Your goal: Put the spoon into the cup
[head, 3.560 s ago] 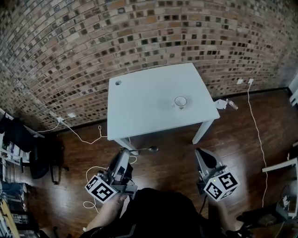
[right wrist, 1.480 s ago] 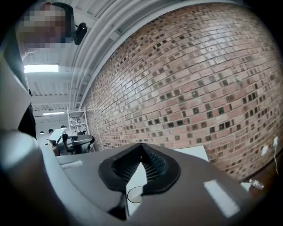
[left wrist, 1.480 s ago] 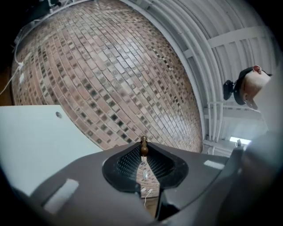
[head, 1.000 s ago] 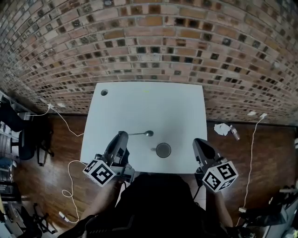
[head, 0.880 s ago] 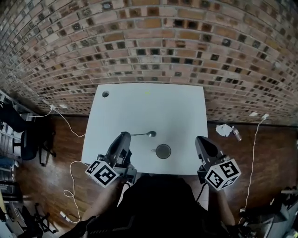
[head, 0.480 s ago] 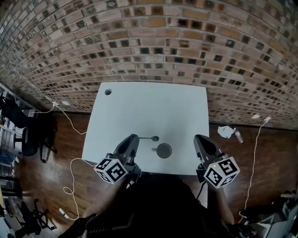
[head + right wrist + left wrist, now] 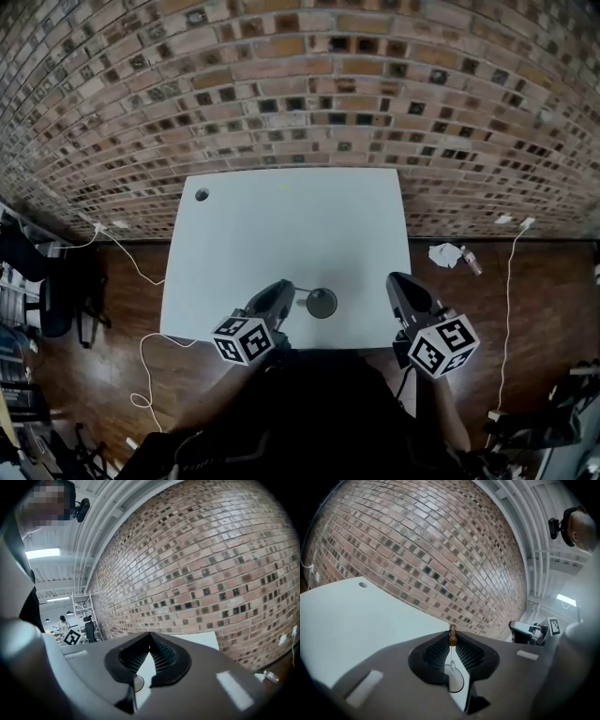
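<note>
A round cup [image 7: 322,302] stands near the front edge of the white table [image 7: 281,220]. My left gripper [image 7: 286,290] is just left of it, shut on the handle end of a thin spoon [image 7: 302,292] that reaches to the cup's rim. In the left gripper view the spoon [image 7: 451,656] hangs from the jaw tips by its brown end, its bowl over the cup [image 7: 457,684]. My right gripper [image 7: 397,280] hovers to the right of the cup, jaws together and holding nothing. Its own view shows the cup's rim [image 7: 138,682] low between the jaws.
A brick wall [image 7: 300,84] rises behind the table. The table has a small round hole [image 7: 202,195] at its far left corner. A white cable [image 7: 141,272] trails over the wooden floor on the left, and crumpled paper [image 7: 442,253] lies on the right.
My left gripper has come down and to the right with the spoon, so the spoon's bowl has gone from left of the cup to over it. The right gripper has kept still.
</note>
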The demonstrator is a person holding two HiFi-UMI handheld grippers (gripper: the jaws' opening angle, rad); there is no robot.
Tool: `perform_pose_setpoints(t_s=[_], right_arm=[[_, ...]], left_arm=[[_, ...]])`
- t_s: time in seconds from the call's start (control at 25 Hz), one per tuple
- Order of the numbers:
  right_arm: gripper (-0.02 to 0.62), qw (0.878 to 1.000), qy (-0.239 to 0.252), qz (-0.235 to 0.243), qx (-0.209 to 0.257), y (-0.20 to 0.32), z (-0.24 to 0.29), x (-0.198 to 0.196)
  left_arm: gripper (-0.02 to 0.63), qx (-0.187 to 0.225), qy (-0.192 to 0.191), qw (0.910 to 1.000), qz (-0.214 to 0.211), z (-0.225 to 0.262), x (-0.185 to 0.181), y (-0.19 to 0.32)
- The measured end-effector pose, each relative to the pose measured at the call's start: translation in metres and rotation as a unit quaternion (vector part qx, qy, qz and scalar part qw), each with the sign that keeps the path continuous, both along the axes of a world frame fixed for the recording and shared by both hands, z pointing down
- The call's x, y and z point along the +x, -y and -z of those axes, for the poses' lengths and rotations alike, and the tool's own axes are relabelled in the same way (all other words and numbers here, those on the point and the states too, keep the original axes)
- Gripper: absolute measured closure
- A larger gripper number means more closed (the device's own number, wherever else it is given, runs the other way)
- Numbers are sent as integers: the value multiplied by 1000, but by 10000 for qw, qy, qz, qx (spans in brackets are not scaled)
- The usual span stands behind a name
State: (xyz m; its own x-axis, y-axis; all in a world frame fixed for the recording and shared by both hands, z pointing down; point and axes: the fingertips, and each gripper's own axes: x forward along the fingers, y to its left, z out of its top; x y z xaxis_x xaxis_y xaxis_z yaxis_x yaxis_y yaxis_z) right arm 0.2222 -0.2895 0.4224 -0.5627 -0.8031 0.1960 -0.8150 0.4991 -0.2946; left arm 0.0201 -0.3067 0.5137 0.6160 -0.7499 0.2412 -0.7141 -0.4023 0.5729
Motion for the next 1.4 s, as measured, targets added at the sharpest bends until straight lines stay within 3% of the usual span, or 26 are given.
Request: perform_pose_setpoints(t_s=[0.16,0.36,1.4], right_arm=[[589,9999,-45,-133,-41,-9,-3,11],[589,9993,4,-379,-76,-15,-3,26],[589,9984,-197,-495,-196,-21,-11,29]], left_arm=[[571,-139,174,9997,-78,-16,9,1],[572,-287,127,9993,-194,-23,21,-2],[571,-804,856,9925,-348,-72,37,1]])
